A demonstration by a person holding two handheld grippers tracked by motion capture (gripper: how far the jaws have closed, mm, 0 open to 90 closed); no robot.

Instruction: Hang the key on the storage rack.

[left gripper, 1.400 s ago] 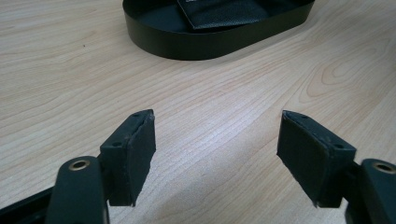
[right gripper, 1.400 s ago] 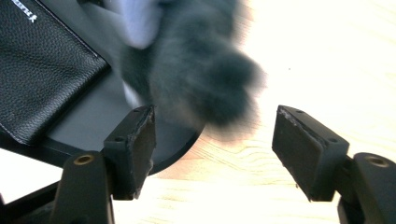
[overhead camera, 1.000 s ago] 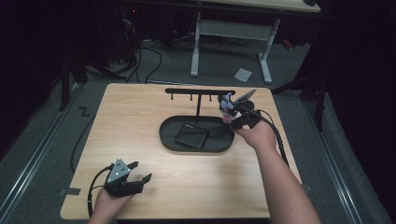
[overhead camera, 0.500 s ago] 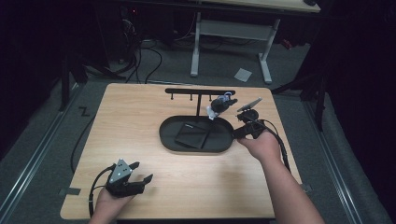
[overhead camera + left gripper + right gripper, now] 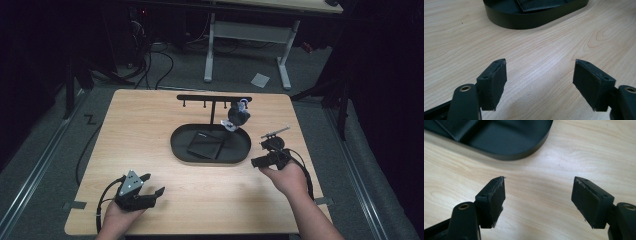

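Now the watch (image 5: 236, 116) hangs from the right end of the black stand's (image 5: 214, 98) crossbar, above the far right rim of the oval tray (image 5: 180, 150), and nothing grips it. The right claw (image 5: 268, 152) sits low over the worktop (image 5: 145, 120) just right of the tray, apart from the watch, its jaws spread wide and empty. The left claw (image 5: 150, 186) rests near the worktop's front left, well apart from the tray, also spread and empty. A dark flat pad (image 5: 206, 145) lies inside the tray.
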